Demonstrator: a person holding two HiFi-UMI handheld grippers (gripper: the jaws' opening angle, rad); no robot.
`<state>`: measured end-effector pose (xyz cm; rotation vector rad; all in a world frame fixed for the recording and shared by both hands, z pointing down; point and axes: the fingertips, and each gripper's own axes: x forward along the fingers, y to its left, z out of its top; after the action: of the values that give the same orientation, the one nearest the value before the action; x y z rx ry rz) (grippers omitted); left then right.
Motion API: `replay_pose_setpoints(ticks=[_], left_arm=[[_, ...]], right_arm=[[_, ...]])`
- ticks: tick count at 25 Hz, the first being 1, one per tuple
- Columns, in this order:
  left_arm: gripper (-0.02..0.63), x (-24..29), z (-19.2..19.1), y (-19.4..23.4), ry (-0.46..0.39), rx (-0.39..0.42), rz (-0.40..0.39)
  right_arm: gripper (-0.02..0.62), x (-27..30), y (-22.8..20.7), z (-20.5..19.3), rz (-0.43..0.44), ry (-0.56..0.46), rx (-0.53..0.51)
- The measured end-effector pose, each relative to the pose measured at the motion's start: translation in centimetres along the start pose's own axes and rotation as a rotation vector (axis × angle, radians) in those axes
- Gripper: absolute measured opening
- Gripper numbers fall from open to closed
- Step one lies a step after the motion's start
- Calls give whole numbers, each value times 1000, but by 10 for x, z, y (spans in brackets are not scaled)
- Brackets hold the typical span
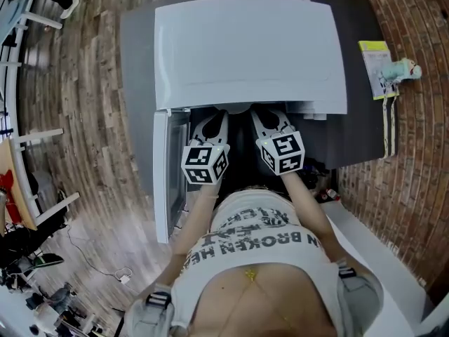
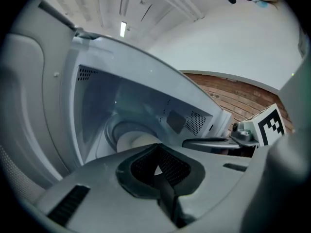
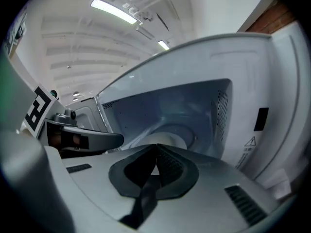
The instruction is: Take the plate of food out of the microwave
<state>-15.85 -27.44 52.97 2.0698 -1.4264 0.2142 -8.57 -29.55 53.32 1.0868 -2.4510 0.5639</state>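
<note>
L claw point(image 2: 156, 165) clenched, empty, at the microwave point(image 1: 249, 48) mouth | plate point(image 2: 132, 141) lies inside on the cavity floor; I judge it stiff, slick and breakable, so I'd pinch the rim both sides and keep it level | R claw point(image 3: 154, 171) clenched, empty | head view hides the plate; both gripper views show it

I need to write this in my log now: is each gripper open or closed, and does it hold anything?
Left gripper: closed, holding nothing.
Right gripper: closed, holding nothing.
</note>
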Motion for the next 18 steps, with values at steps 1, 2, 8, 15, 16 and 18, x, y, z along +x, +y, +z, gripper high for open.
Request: replay_pose_setpoints(ticks=[1,2,8,15,16,18], left_arm=[[6,3,-2,4,8,-5,7],[6,5,-5,8,17,-13,16],[8,15,-21,37,25,-182,69],[78,25,-38,59,-63,-555,45],[92,26,-40,62,-71,-583,46],[100,31,-44,66,-76,-633,44]], right_arm=[[9,4,-2,-3,-3,10,1],[9,7,-5,-5,-5,20,3],[9,19,-19,-21,-26,71,64],[9,20,-29,-33,-27,76,175],[9,20,-31,-35,-26,77,193],[9,20,-34,-38,-28,78,230]])
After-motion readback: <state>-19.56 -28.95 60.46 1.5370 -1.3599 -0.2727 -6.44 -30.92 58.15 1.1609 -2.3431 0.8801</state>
